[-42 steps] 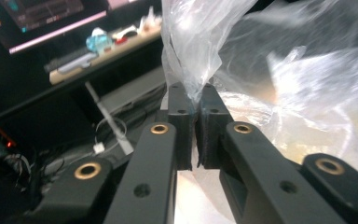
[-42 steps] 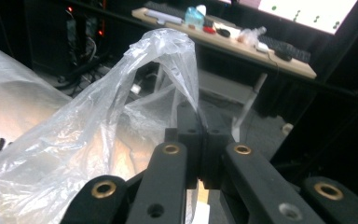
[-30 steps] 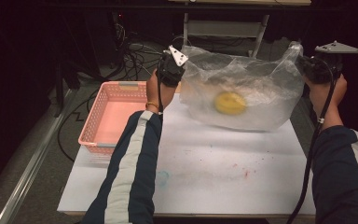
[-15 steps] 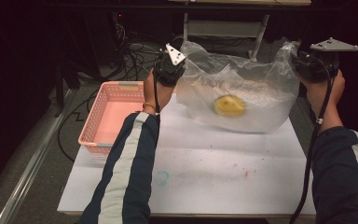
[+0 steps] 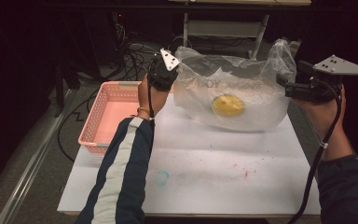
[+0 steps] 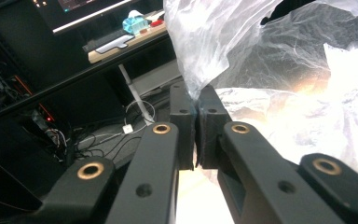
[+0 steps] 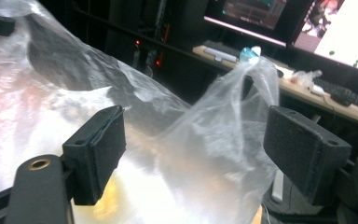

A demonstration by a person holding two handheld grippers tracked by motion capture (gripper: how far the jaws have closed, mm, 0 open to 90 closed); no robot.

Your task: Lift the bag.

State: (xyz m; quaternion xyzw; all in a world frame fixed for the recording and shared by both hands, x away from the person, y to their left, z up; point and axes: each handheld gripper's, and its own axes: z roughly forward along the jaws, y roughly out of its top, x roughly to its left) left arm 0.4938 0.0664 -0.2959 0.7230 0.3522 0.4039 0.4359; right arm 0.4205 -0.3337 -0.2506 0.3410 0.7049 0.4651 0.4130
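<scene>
- Clear plastic bag (image 5: 233, 100) held up over far part of white tabletop (image 5: 205, 163), w/ a yellow round item (image 5: 228, 104) sagging in its belly; bag bottom looks to rest on or just above tabletop, can't tell which.
- Left tool (image 6: 197, 126): jaws clamped tight on bag's edge, film bunched betw. the pads.
- Right tool (image 7: 214, 149): jaws wide apart, bag's other corner/handle loop (image 7: 261, 79) lying betw. them, not pinched.
- Handling, my read: film thin, floppy, slippery; weight is all in the yellow item, so bag swings & droops.
- Best hold: gathered rim or handle, several layers bunched; single layer prob. slips or tears.
- Pink basket (image 5: 107, 116) sits just left of bag.
</scene>
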